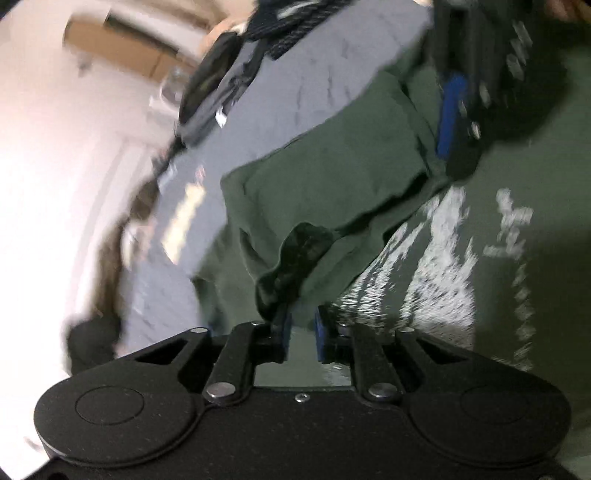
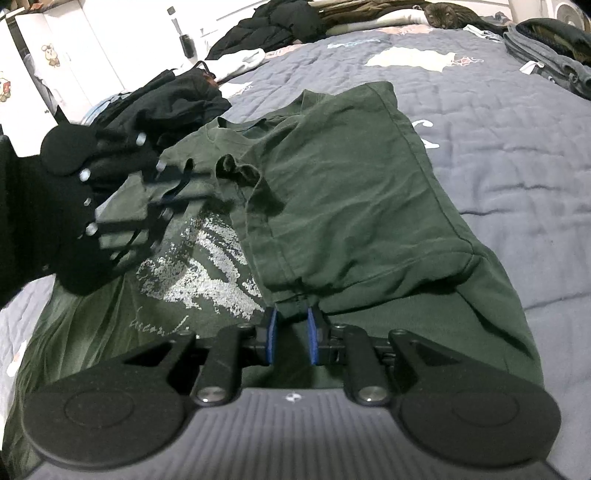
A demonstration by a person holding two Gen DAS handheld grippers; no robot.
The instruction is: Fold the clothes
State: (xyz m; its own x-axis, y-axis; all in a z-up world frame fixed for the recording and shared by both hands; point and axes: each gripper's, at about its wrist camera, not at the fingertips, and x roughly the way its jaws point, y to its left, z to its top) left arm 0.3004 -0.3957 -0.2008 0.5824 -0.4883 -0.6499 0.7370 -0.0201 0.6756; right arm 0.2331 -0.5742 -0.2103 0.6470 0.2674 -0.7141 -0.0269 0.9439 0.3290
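Surface: a bed under a grey-blue quilt (image 2: pixel 517 155) with pale patches; the dark green T-shirt (image 2: pixel 351 177) lies on it, near the middle of the right wrist view.
Room: white cupboard doors (image 2: pixel 74 62) at 10 o'clock; a tabby cat (image 2: pixel 447 14) lies at the far edge of the bed, at 1 o'clock.
Other laundry: a black heap (image 2: pixel 166 103) just beside the shirt at 10 o'clock, another dark heap (image 2: pixel 273 26) at 12 o'clock, a grey stack (image 2: pixel 546 55) at 2 o'clock.
Shirt axis: its length runs from 6 o'clock up to 12 o'clock, collar (image 2: pixel 236 129) at the far end, white print (image 2: pixel 207 266) facing up; its right side is folded over the middle.
Right gripper (image 2: pixel 291 332): low at 6 o'clock, blue pads a narrow gap apart on either side of the folded edge; whether they pinch it I cannot tell.
Left gripper (image 1: pixel 301 332): fingers a narrow gap apart; dark green cloth sits at its tips, grip uncertain because of blur. In the right wrist view it is a blurred shape (image 2: pixel 122 206) over the shirt's left side.
Containers: none that I can make out.
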